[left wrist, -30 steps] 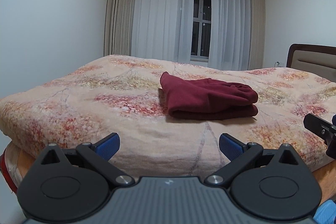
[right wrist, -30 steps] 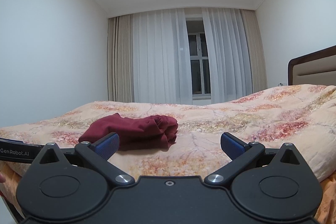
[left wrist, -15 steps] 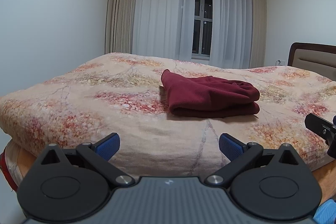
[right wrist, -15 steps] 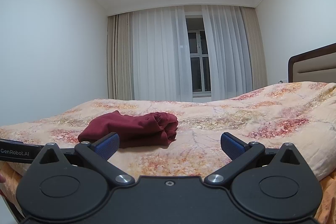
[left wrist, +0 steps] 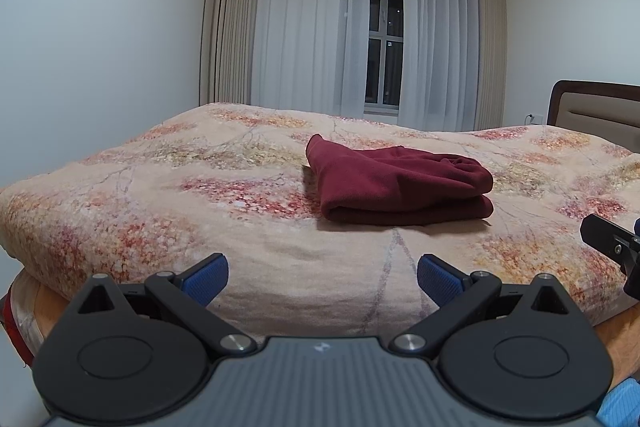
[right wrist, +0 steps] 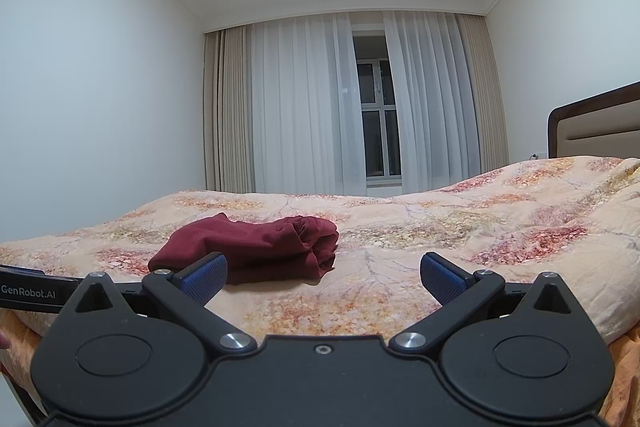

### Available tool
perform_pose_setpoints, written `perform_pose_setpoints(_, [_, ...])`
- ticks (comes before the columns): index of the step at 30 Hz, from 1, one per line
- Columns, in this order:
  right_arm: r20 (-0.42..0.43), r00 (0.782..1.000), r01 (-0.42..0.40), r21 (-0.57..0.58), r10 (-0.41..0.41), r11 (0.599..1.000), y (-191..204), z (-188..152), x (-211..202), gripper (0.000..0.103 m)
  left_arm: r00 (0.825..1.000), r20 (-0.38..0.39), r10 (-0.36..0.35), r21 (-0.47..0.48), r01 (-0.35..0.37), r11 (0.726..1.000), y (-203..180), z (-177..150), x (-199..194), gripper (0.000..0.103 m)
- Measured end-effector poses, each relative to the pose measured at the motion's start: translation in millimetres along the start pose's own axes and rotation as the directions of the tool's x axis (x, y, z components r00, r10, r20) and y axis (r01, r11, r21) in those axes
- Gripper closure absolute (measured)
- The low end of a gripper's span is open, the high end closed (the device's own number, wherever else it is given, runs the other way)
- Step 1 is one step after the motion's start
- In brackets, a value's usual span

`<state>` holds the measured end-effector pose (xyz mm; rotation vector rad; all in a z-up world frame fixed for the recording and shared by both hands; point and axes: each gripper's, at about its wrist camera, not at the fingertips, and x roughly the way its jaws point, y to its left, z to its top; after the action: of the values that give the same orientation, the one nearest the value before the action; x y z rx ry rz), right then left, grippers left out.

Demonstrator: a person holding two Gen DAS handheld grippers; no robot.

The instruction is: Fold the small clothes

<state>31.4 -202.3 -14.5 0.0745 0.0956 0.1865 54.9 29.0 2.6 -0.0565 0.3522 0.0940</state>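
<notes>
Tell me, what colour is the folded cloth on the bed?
The folded cloth is dark red, like maroon. The left wrist view shows it best.

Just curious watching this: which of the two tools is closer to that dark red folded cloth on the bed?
Hard to call; perhaps the left. The left tool faces the cloth head-on; the right tool sits off to its right. Both hang open off the bed edge.

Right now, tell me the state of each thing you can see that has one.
Left gripper: open, empty, short of the bed.
Right gripper: open, empty.
Maroon garment: folded, lying on the bedspread.
Bedspread: spread over the bed, slightly rumpled.
Sheer curtains: drawn, with a gap at the window.
</notes>
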Motion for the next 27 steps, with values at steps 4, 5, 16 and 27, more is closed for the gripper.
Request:
perform_pose_setpoints(4, [0.0, 1.0, 0.0, 0.0, 0.0, 1.0, -0.1, 0.0, -0.2, 0.0, 1.0, 0.0, -0.001, 0.001, 0.001, 1.0, 0.0, 0.0, 0.0, 0.0])
perform_pose_setpoints(5, [-0.001, 1.0, 0.0, 0.0, 0.0, 1.0, -0.2, 0.0, -0.3, 0.0, 1.0, -0.001, -0.001, 0.002, 0.001, 1.0, 0.0, 0.0, -0.2, 0.0])
perform_pose_setpoints(16, [-0.005, 1.0, 0.004, 0.009, -0.004, 1.0, -1.1, 1.0, -0.1, 0.0, 1.0, -0.011, -0.004, 0.014, 0.005, 1.0, -1.8, -1.5, 0.7, 0.0])
perform_pose_setpoints(27, [-0.009, 1.0, 0.004, 0.011, -0.003, 1.0, -1.5, 0.9, 0.5, 0.0, 1.0, -0.01, -0.002, 0.02, 0.002, 1.0, -2.7, -1.1, -0.2, 0.0])
